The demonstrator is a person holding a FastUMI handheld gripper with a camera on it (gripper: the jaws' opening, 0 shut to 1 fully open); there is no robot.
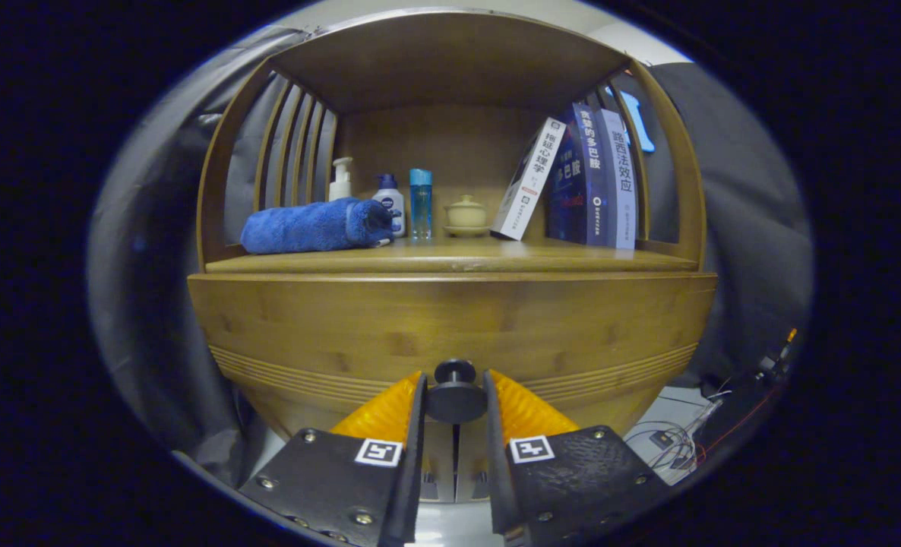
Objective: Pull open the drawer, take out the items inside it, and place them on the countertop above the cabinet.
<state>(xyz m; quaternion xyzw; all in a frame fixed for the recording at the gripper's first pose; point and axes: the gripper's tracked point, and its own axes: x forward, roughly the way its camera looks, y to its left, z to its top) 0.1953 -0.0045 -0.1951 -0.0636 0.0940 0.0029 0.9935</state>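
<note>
While the jaws (455, 399) stand on either side of the dark round knob (455, 395), it sits squarely between them, and they look closed onto its sides or within a hair of it; I judge them gripping the knob, though true contact on both sides is hard to confirm. That knob projects from the middle of the drawer front (450, 327), a broad wooden panel with grooved lines along its lower part, sitting flush under the bench (450, 258), so the drawer appears still shut.

As a handle the knob is small, hard and smooth, probably a little slippery, so the best hold is behind its wide cap on the narrower neck, where a straight pull cannot slide off. Being wood, the drawer should be stiff and moderately heavy, likely to stick if tugged crooked. Its long axis runs side to side across the cabinet, its face points toward the jaws, and travel should be straight back along them.

Above, the bench carries a rolled blue towel (314, 226), a pump bottle (340, 179), two more bottles (420, 202), a small lidded teacup (466, 214) and leaning books (580, 176).
</note>
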